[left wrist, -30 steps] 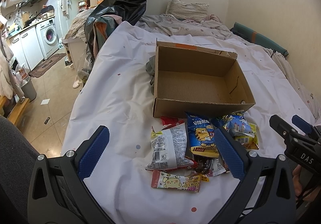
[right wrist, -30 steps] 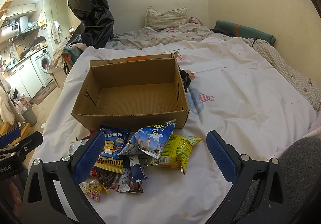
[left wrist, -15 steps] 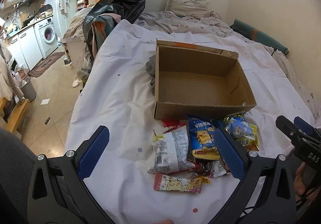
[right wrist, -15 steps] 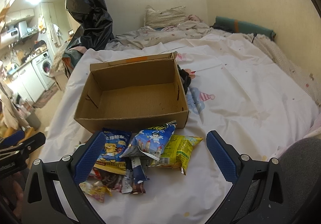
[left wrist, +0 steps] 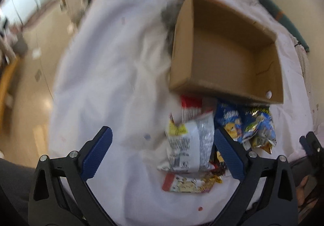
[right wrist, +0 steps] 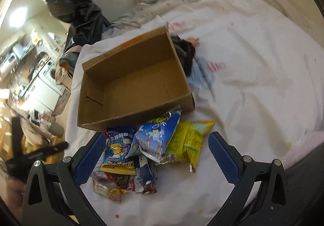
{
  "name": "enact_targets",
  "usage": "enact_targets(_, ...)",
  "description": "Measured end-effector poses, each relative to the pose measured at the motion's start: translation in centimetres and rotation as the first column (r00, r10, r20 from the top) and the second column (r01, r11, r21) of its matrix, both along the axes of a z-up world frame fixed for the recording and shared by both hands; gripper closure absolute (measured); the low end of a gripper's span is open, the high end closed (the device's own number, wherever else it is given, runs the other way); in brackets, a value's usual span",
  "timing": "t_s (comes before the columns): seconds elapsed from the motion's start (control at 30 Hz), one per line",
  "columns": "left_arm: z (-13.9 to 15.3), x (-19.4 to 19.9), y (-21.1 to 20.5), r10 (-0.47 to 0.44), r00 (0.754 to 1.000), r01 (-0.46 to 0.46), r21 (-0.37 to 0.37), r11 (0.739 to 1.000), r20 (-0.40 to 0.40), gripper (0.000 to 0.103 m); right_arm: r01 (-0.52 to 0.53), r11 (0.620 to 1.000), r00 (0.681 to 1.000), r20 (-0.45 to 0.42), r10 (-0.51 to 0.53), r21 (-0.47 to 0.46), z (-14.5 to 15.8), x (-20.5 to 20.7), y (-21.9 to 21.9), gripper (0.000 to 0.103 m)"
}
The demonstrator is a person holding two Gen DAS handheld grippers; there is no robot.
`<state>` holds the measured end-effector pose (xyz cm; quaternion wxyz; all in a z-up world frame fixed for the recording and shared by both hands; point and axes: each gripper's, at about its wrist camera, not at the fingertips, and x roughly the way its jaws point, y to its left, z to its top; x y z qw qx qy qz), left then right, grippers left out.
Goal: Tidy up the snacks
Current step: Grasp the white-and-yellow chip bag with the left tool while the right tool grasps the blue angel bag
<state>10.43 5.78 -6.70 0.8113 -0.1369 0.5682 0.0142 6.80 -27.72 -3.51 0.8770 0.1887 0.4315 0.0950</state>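
Hanging over the near end of the bed (right wrist: 253,68), both tongs are spread with nothing between their pads; the left tongs (left wrist: 162,151), whose jaws have just been closing a little, sit above the silver-and-white packet (left wrist: 188,145), while the right tongs (right wrist: 156,155) straddle the snack pile (right wrist: 141,149); the snacks lie loose on the white sheet just in front of the cardboard box (right wrist: 131,84), which stands open and empty. The likely trouble is in the pile itself; the blue bag with the cartoon bear (right wrist: 119,147), the blue-and-white bag (right wrist: 158,135) and the yellow bag (right wrist: 188,141) overlap, so a pinch could catch two at once or slide off slick foil; the soft bedding may also give under a downward press. Nearest, the small pink-and-yellow packet (left wrist: 188,182) lies flat and may be hard to get under. Farther off, a dark cloth (right wrist: 184,54) lies against the box's right wall and a black bag (right wrist: 77,9) looms far left; neither blocks the box mouth.
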Motion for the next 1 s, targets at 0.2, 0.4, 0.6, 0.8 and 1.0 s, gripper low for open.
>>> enact_targets(0.2, -3.8, 0.4, -2.6, -0.026, 0.994, 0.023, -0.028, 0.999, -0.107, 0.017, -0.028, 0.998, 0.999, 0.026, 0.03, -0.061, 0.3, -0.5, 0.9, 0.0)
enact_targets(0.4, -6.3, 0.6, -5.0, -0.047, 0.986, 0.044, -0.021, 0.999, -0.162, 0.019, -0.028, 0.997, 0.999, 0.028, 0.03, -0.078, 0.4, -0.6, 1.0, 0.0)
enact_targets(0.6, -7.8, -0.5, -6.2, -0.071, 0.981, 0.078, 0.029, 0.997, -0.183, 0.047, -0.027, 1.0, 0.999, -0.029, 0.026, -0.003, -0.3, 0.4, 0.0, 0.0)
enact_targets(0.8, -5.7, -2.2, -6.0, -0.049, 0.986, 0.056, 0.04, 0.998, -0.159, 0.06, -0.011, 0.976, 0.968, -0.243, 0.065, 0.215, -3.5, 4.6, -0.9, 0.004)
enact_targets(1.0, -2.9, -4.2, -4.0, 0.016, 0.996, -0.015, 0.018, 1.0, -0.086, 0.06, -0.014, 0.973, 0.91, -0.4, 0.108, 0.23, -7.5, 7.7, 0.7, 0.026)
